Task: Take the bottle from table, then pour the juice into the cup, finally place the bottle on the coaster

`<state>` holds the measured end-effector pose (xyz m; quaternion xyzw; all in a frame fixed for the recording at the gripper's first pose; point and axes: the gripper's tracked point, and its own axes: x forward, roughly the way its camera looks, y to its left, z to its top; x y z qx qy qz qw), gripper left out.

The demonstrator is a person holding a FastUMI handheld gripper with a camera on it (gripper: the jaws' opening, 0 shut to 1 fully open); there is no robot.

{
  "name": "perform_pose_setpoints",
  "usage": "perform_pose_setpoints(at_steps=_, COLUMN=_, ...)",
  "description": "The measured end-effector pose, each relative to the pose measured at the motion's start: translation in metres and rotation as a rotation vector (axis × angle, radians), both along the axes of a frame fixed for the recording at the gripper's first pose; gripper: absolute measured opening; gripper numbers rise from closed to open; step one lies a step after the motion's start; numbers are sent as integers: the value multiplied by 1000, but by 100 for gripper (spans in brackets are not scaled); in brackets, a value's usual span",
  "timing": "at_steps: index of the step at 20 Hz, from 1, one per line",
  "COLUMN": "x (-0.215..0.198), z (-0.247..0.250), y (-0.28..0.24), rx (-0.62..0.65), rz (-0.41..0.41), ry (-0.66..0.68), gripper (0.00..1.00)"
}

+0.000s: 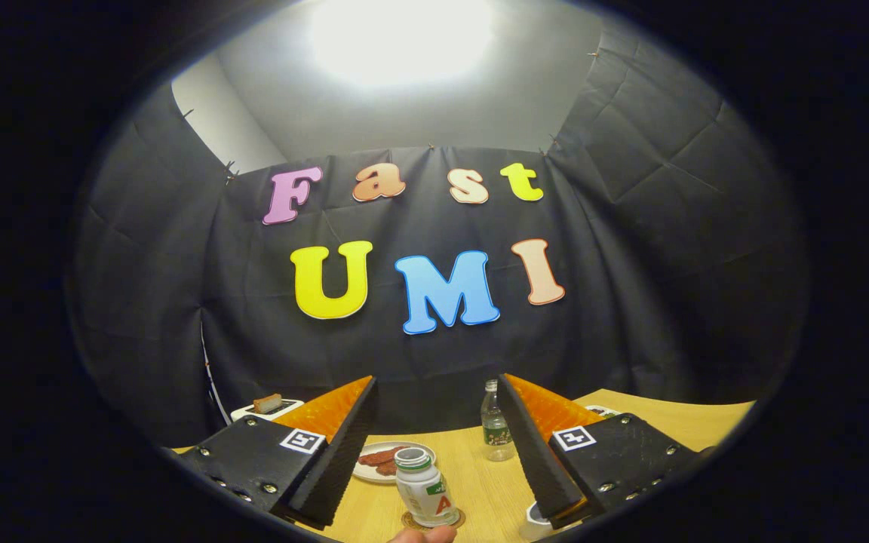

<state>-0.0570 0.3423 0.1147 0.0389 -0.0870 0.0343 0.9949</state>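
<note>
A small white bottle [425, 496] with a green-and-red label and no cap stands upright on a round brown coaster [409, 522]. It sits low between my two fingers, touching neither. My gripper [434, 381] is open and holds nothing. A white cup [534, 520] peeks out beside the coaster, largely hidden under the right finger [529, 441]. The wooden table [480, 483] carries all of them.
A clear water bottle [495, 431] stands farther out, close to the right finger. A plate [371, 472] with reddish food lies beyond the left finger, and a white toaster [267, 408] with bread is farther left. A person's fingertip [423, 535] shows just below the coaster.
</note>
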Motion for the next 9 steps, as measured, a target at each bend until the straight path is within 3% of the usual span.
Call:
perform_pose_setpoints(at_steps=6, x=2, z=-4, y=-109, rx=-189, rz=-90, ry=32, gripper=94)
perform_pose_setpoints(at_steps=9, x=19, z=-27, y=-166, rx=-275, rz=-80, ry=39, gripper=94)
